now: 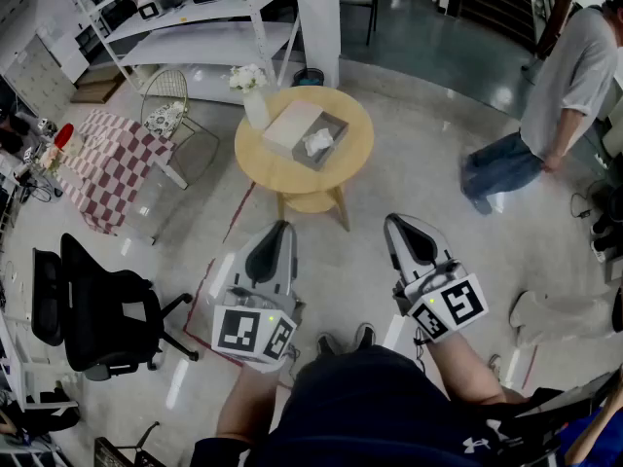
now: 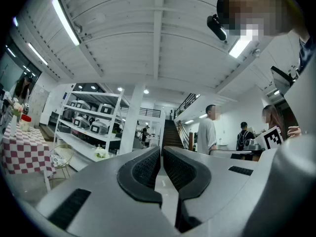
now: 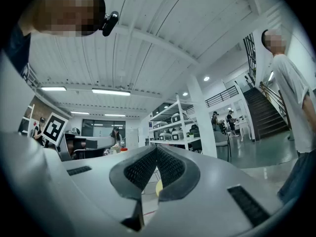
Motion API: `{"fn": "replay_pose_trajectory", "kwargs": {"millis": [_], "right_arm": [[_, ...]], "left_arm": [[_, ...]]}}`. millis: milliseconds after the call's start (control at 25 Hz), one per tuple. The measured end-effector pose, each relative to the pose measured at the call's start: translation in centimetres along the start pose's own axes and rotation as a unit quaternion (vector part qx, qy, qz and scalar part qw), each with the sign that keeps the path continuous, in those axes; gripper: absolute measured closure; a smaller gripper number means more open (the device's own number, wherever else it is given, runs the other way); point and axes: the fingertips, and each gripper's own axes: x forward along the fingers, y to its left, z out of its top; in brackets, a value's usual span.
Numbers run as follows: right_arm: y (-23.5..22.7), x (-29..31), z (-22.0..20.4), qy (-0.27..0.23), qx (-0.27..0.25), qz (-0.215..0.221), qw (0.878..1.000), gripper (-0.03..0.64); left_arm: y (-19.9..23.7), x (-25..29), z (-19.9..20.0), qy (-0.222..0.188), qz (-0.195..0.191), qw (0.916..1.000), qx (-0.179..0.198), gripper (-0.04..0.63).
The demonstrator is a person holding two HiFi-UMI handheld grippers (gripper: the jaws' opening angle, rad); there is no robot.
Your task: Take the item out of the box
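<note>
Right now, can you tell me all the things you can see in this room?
Round table: one, yellow wood, middle of the floor.
Box: one, grey, open, on the table.
Item: one, white, inside the box.
Vase of flowers: one, white, table's left edge.
Checked cloth: one, red and white, left.
Wire chair: one, pale, beside the cloth.
Office chair: one, black, lower left.
Shelves: one rack, white, top left.
Person: one, grey shirt, right.
Left gripper: one, grey, shut, empty.
Right gripper: one, grey, shut, empty.
</note>
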Motion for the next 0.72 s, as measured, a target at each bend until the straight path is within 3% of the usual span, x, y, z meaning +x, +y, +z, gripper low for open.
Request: {"fn": "replay_pose_trajectory", "kwargs": {"millis": [720], "right_arm": [[-5.0,-1.3,-0.1,0.001,0.025,0.01,1.0,0.604]], "left_arm": [[-3.4,3.0,-0.5,0.006,0.016,0.9998,0.013,0.563]]}}
